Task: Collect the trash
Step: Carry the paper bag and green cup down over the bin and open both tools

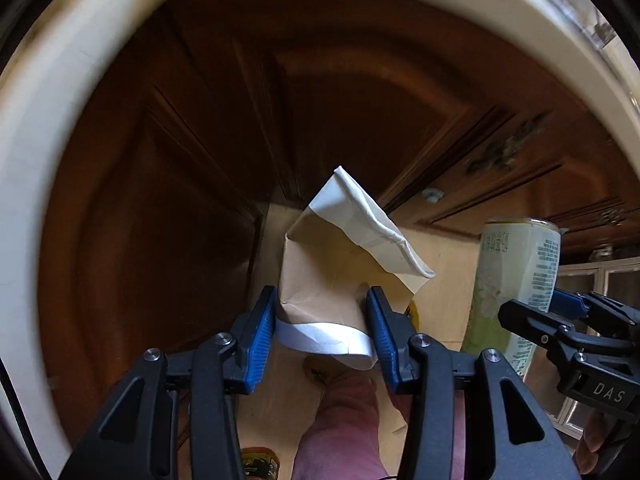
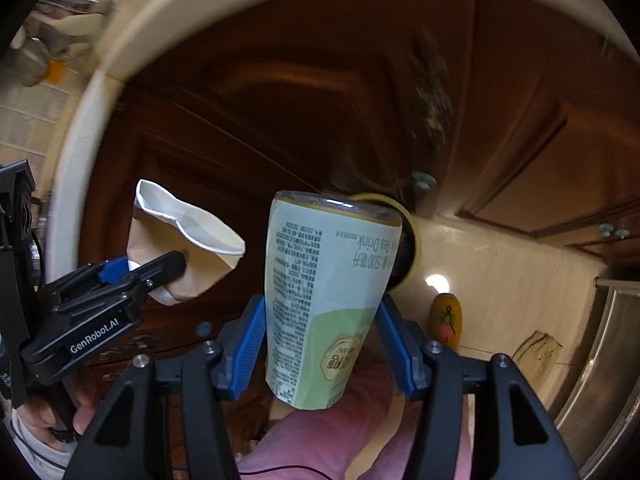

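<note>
Crushed paper cup (image 1: 340,264) clamped crosswise in the left gripper (image 1: 323,330), blue fingers (image 1: 262,330) pressing its creased brown wall near the base, white rim pointing away and up. Risk there, by the look of it: paper already buckled, so a loose squeeze or a jolt could let it slide out, and a harder one would only flatten it further. Below, tan floor (image 1: 440,280) and dark wooden cabinet doors (image 1: 160,200) under a pale counter edge (image 1: 48,160); no bin visible in either view, so the drop point cannot be told. To the right, tea bottle (image 2: 328,292) gripped around its labelled body by the right gripper (image 2: 322,344), fingers (image 2: 250,344) set against the slick film on both sides, base end pointing away from the camera. Likely trouble here: smooth label and tapering body, so a slip or a twist between the pads seems possible if swung fast. Both grippers close together, so cup and bottle could knock. Further right, a yellow thing (image 2: 446,320) lying on the floor, apart from both grips, perhaps more trash.
</note>
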